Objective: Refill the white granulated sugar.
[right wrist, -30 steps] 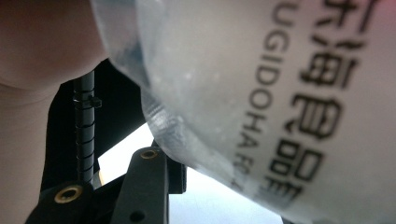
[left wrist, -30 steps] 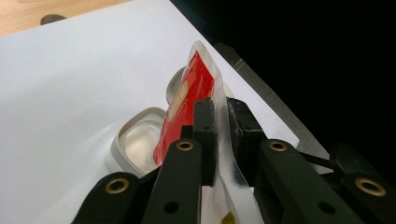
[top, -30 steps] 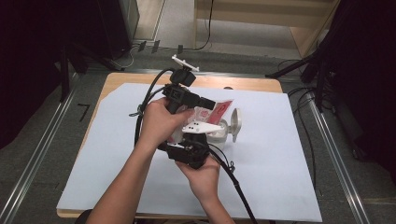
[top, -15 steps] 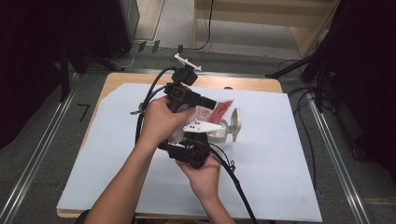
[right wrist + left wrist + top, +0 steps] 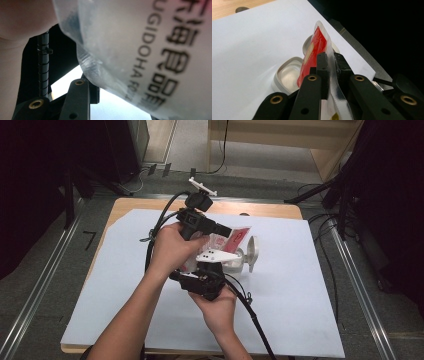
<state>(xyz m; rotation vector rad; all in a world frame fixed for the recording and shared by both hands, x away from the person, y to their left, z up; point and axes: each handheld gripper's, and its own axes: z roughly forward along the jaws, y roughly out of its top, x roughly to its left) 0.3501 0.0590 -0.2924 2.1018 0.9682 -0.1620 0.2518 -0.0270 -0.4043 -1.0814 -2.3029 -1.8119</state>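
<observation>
A: Pinching the red and clear pouch [image 5: 318, 48] with my left gripper [image 5: 331, 65]: its fingers [image 5: 322, 67] are closed flat on the pouch's clear sealed edge, no gap showing between pad and film.

B: Where's the pouch sitting?

A: Held up off the worktop [image 5: 130, 285], roughly mid-sheet on the white paper [image 5: 295, 290], between my two hands. In the left gripper view it stands on edge, red face to the left, clear seam running down through my fingers.

B: What's under it?

A: White shallow container [image 5: 287, 76], open side up, on the paper just below and behind the pouch. A second round white piece [image 5: 307, 45] peeks out beyond the pouch; can't tell if they touch. From the high view a round white lid [image 5: 251, 254] is tilted up on edge, just right of the pouch [image 5: 231, 239].

B: Right side?

A: My right gripper [image 5: 207, 272] is just below the pouch in the high view, my hand [image 5: 217, 307] under it. The right gripper view has the pouch's clear film with black print right up against the lens [image 5: 155, 50], one finger [image 5: 77, 100] at the bottom edge. Cannot tell whether those fingers are closed or holding anything.

B: Left hand?

A: Wrapped round the left gripper body [image 5: 172, 245], cable trailing off left.
</observation>
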